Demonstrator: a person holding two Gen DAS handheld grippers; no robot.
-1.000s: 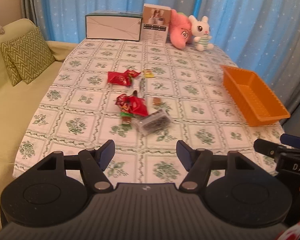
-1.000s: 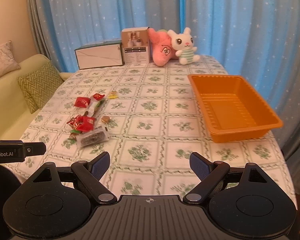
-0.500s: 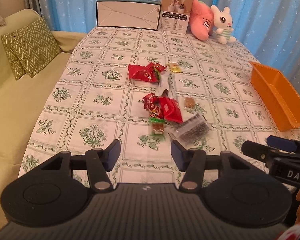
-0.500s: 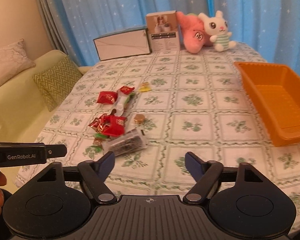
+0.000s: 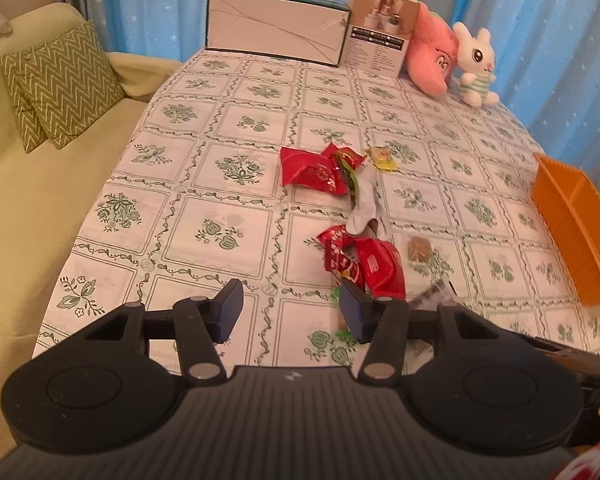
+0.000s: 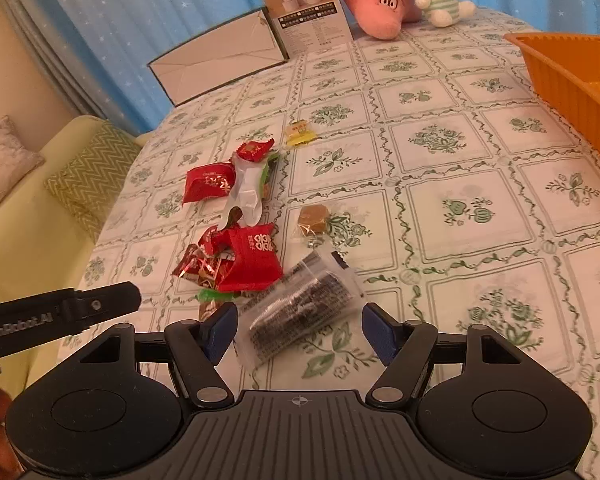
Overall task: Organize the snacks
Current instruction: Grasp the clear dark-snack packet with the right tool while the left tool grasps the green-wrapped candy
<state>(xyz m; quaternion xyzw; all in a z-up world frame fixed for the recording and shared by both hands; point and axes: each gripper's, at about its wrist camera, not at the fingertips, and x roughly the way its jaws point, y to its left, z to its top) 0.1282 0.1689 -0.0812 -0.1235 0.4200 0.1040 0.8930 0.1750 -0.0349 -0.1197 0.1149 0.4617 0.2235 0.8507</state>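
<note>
A pile of snacks lies mid-table: two red packets (image 5: 312,170) (image 5: 374,266), a white wrapper (image 5: 366,204), a brown sweet (image 5: 419,249) and a yellow candy (image 5: 384,158). My left gripper (image 5: 292,312) hovers just left of the near red packet. Its jaws are closing with only tablecloth between them. In the right wrist view a clear packet of dark snacks (image 6: 300,312) lies between the fingers of my right gripper (image 6: 300,330). Those jaws are closing too, and the pads stand apart from the packet. The orange basket (image 6: 572,76) sits at the right edge.
Two boxes (image 5: 276,36) (image 5: 380,40) and two plush toys (image 5: 432,56) (image 5: 476,68) line the far edge before a blue curtain. A sofa with zigzag cushions (image 5: 60,84) runs along the table's left side. The black bar of the other hand's tool (image 6: 60,316) shows at left.
Both grippers have moved forward and down toward the snack pile, and both pairs of jaws have narrowed. The clear packet now lies between the right fingers. The right view has tilted.
</note>
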